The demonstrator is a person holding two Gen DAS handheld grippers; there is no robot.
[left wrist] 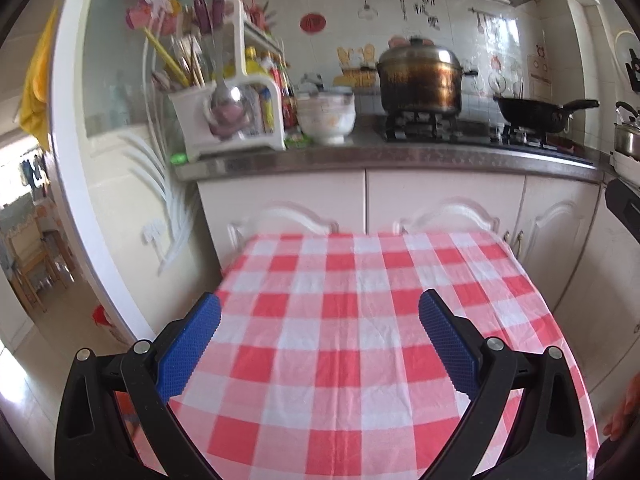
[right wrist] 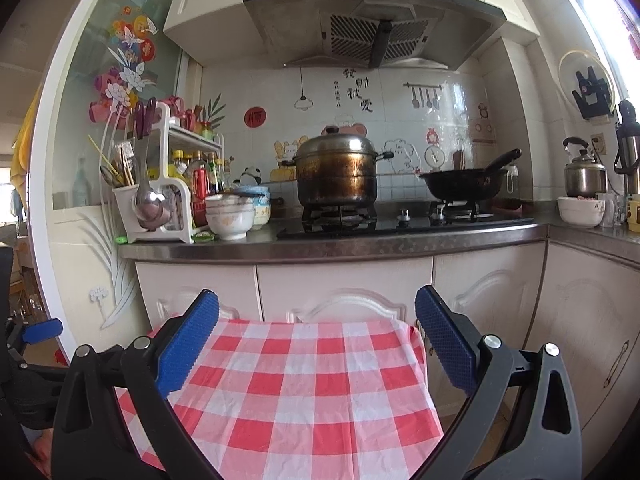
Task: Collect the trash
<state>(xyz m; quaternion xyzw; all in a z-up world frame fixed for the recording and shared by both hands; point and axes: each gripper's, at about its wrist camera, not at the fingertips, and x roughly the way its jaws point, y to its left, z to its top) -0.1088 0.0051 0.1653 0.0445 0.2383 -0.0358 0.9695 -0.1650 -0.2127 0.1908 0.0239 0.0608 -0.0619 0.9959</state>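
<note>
Hovering above a small table, the left hand-held gripper (left wrist: pixel 320 344) has its blue-padded fingers (left wrist: pixel 192 348) spread wide with nothing between them. The right hand-held gripper (right wrist: pixel 318 342) is likewise spread wide and holds nothing; it sits farther back, over the near part of the same table. The table is covered by a red-and-white checked cloth (left wrist: pixel 360 340), creased but bare in both views; no trash can be seen on it or elsewhere in either view. At the left edge of the right wrist view a blue fingertip of the other tool shows. Beyond the table stand cream cabinet doors (right wrist: pixel 344 284) under a dark kitchen worktop (right wrist: pixel 320 246). On that worktop, from left to right: a white utensil rack (right wrist: pixel 156 200) with ladle and chopsticks, bottles just behind it, stacked white bowls (right wrist: pixel 230 216), a scorched steel pot (right wrist: pixel 338 172) with lid on a gas hob, a black wok (right wrist: pixel 464 184) on the second burner, and a kettle (right wrist: pixel 584 172) at the far right. A range hood (right wrist: pixel 372 28) hangs above the hob.
</note>
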